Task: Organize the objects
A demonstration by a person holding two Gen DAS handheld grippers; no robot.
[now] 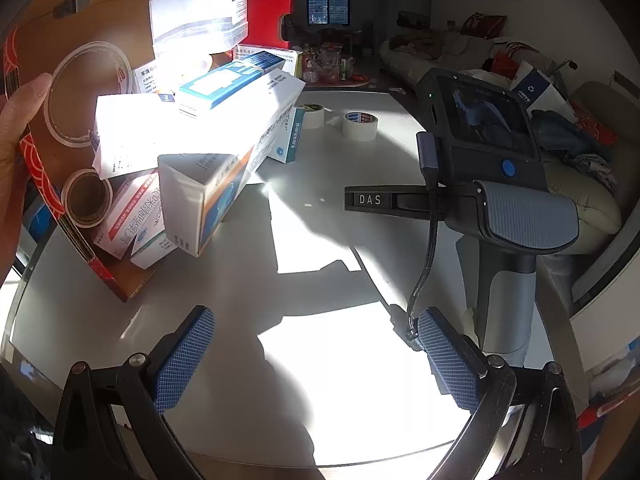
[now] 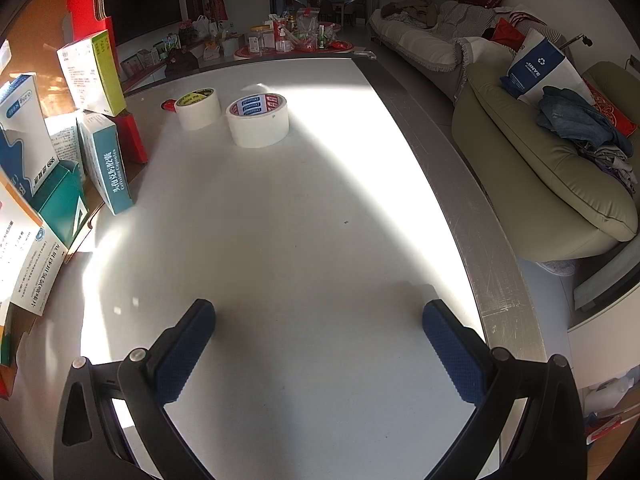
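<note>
While your left claw (image 1: 316, 360) hangs over the white desk (image 1: 320, 240) with its blue-padded fingers spread as wide as they go and nothing between them, a bare hand (image 1: 16, 128) at the left edge of the left wrist view grips the rim of the brown cardboard box with the red patterned edge (image 1: 44, 168). That hand seems to be tipping or steadying the box, which would explain why its load leans out toward the desk: a long white carton with blue and orange print (image 1: 224, 160) juts over the edge, smaller white medicine cartons (image 1: 132, 216) lie under it, a clear plastic tub (image 1: 198, 8) stands on top, and two rolls of clear tape (image 1: 86, 198) rest against the box wall. Your other handheld gripper, grey and black (image 1: 500, 184), crosses the right of this view.

From the right wrist view, your right claw (image 2: 320, 352) is likewise fully spread and empty, angled down at bare desk. Two white rolls of tape, one with a yellow-and-black core label (image 2: 198, 108) and one with a red-and-blue label (image 2: 258, 120), stand flat and just beside each other, well apart from the claw. They look like the loose items left to gather. Upright teal and white medicine cartons (image 2: 106, 160) line the box edge at the left.
</note>
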